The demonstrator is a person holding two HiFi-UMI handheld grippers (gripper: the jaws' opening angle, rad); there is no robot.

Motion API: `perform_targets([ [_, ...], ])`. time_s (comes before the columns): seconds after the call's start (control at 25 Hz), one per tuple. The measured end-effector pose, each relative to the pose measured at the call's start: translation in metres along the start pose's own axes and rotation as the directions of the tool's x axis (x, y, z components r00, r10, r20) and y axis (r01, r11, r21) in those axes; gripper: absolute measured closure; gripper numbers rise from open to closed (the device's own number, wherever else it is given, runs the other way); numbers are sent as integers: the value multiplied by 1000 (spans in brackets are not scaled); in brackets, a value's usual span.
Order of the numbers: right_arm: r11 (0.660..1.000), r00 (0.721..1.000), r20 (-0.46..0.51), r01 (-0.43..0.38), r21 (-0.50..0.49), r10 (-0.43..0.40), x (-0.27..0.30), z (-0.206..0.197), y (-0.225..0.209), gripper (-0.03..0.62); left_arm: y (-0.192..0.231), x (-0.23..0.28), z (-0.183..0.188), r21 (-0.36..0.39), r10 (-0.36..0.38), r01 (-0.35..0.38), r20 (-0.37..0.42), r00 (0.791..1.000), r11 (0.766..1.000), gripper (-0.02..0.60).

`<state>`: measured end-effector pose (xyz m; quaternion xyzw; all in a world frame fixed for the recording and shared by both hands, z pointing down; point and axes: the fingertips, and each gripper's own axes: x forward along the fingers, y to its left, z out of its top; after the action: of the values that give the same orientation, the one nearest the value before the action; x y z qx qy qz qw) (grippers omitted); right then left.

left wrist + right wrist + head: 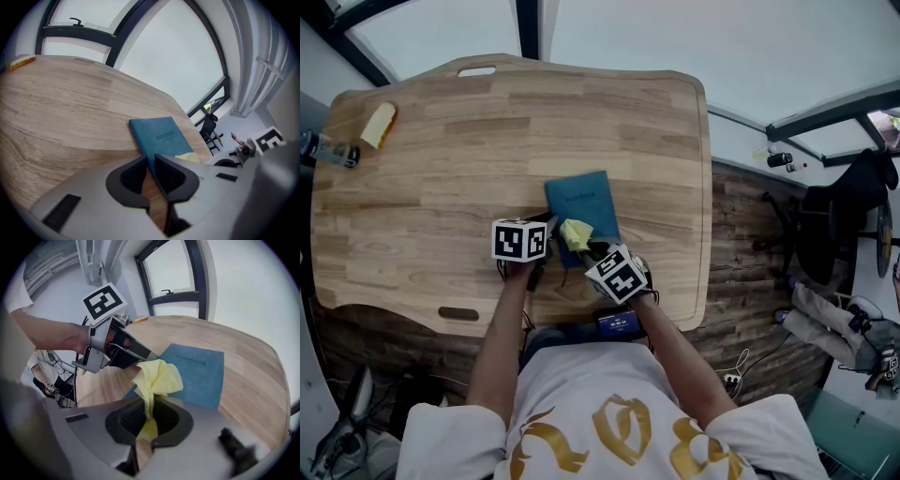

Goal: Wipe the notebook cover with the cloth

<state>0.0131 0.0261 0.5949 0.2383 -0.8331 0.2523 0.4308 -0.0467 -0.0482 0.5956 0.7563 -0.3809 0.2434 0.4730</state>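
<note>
Wooden table (422, 187) lies under you, and the blue notebook (581, 202) rests flat on it, close to your edge. Your right gripper (149, 404) has its jaws clamped on the yellow cloth (157, 378). The cloth's bunched free end sits over the notebook's near part, though you cannot tell whether it touches the cover. Your left gripper (149, 161) is at the notebook's near left corner, with its jaws nearly together and pinching that corner. Well beyond the notebook, to its far left near the table's corner, lies a yellow block (379, 124).
</note>
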Motion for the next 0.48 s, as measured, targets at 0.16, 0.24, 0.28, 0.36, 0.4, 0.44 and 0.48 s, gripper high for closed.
perform_targets([
  [0.16,1000,1000,6,6,1,-6,-3,-2,-5,556,0,0,0,2,1,-1,-1,1000,1000,520],
  [0.24,1000,1000,5,2,6,-2,-5,-2,-6,556,1,0,0,3,2,-2,-1,1000,1000,520],
  [0.28,1000,1000,3,2,8,-2,-7,-1,-7,556,0,0,0,3,1,-1,-1,1000,1000,518],
  [0.36,1000,1000,3,12,12,-12,-9,-1,-11,556,0,0,1,2,1,-1,0,1000,1000,518],
  [0.4,1000,1000,4,17,15,-17,-9,-2,-14,556,0,0,1,1,0,0,1,1000,1000,520],
  [0.44,1000,1000,6,20,18,-20,-9,-2,-16,556,0,0,0,1,1,-1,1,1000,1000,518],
  [0.48,1000,1000,8,22,21,-23,-9,-2,-17,556,0,0,0,1,1,-1,0,1000,1000,519],
])
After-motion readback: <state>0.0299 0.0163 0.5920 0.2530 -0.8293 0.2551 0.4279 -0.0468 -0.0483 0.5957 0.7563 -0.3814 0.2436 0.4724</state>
